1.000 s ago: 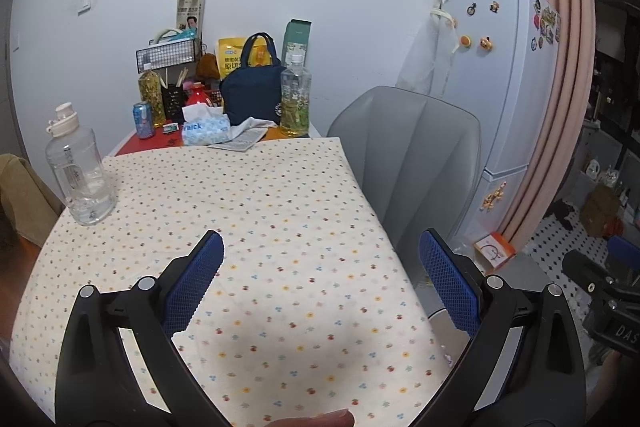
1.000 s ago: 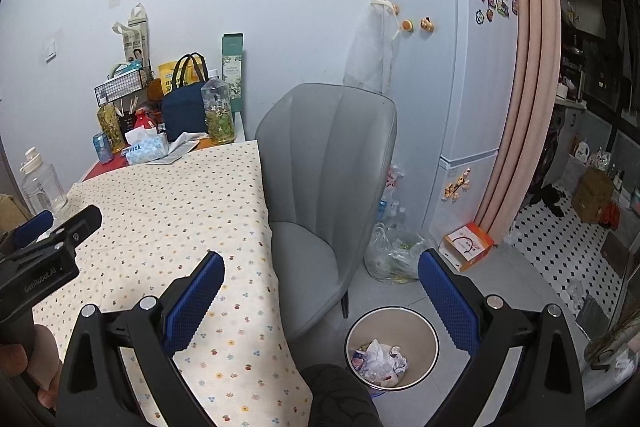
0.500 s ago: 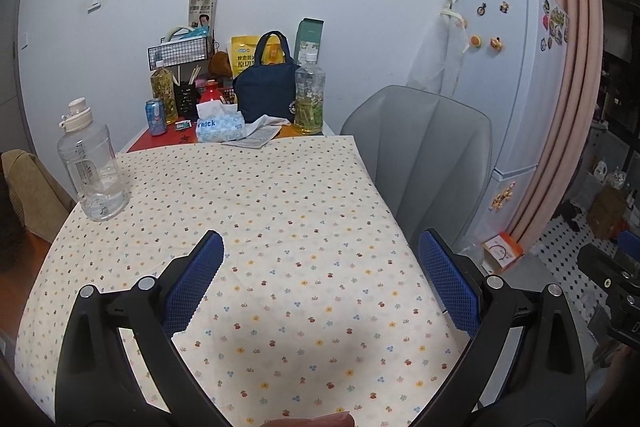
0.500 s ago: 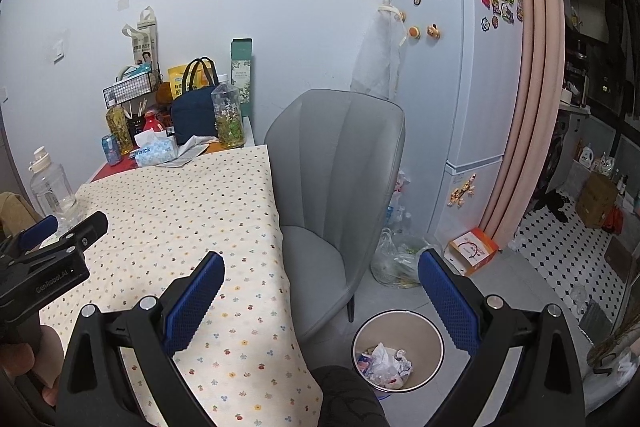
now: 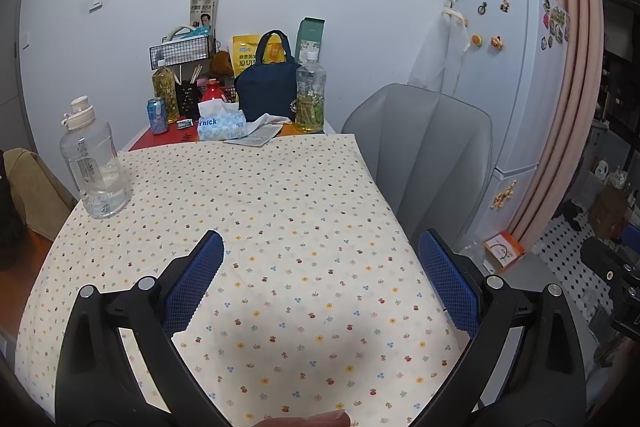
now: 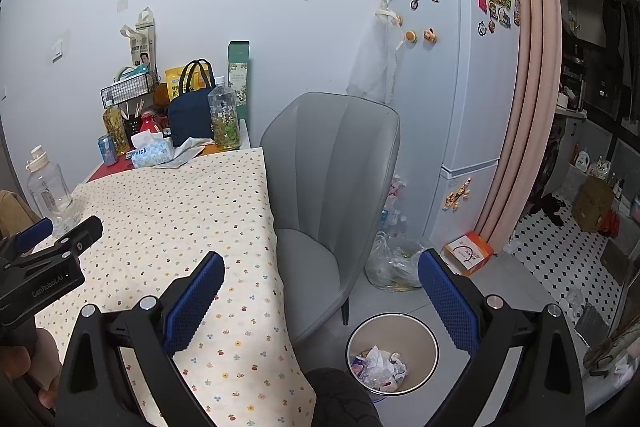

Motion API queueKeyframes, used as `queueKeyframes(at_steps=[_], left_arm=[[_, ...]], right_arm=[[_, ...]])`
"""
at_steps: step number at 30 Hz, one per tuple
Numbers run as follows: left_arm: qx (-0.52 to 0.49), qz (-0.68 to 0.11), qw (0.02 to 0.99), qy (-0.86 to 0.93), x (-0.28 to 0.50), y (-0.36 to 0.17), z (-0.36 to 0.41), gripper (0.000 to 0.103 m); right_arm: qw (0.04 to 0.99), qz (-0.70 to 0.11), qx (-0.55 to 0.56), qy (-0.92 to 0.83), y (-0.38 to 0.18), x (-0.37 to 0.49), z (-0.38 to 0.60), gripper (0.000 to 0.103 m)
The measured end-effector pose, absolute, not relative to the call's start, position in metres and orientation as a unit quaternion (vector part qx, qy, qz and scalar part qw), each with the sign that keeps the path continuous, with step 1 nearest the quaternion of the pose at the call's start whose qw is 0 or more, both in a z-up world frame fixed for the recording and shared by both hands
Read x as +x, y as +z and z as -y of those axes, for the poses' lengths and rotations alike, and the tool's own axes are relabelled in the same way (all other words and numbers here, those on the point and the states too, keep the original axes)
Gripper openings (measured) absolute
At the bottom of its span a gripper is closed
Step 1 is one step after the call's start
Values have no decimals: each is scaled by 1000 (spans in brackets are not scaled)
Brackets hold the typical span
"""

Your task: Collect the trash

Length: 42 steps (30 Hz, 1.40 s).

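Trash (image 6: pixel 378 367) lies in bin (image 6: pixel 428 337); both claws (image 5: pixel 320 281) (image 6: pixel 320 283) gape wide, holding nothing

Tongs: black frames, blue pads.
Left tongs (image 5: pixel 320 283) and right tongs (image 6: pixel 320 295) show silver screws, mesh-textured pads (image 5: pixel 192 283); "GenRobot.AI" lettering in white.
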<state>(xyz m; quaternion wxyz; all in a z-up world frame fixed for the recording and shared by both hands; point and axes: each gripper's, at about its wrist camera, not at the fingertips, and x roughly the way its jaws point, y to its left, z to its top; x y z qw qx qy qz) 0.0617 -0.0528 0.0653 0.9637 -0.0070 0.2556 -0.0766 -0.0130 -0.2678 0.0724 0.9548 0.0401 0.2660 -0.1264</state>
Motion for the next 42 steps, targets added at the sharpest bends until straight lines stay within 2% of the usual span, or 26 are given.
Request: queueKeyframes(at_steps=[42], left_arm=[[-3,-263,962,-75,62,60,54,97]], right_arm=[[955,-265,31,-128,70,-12,266,95]])
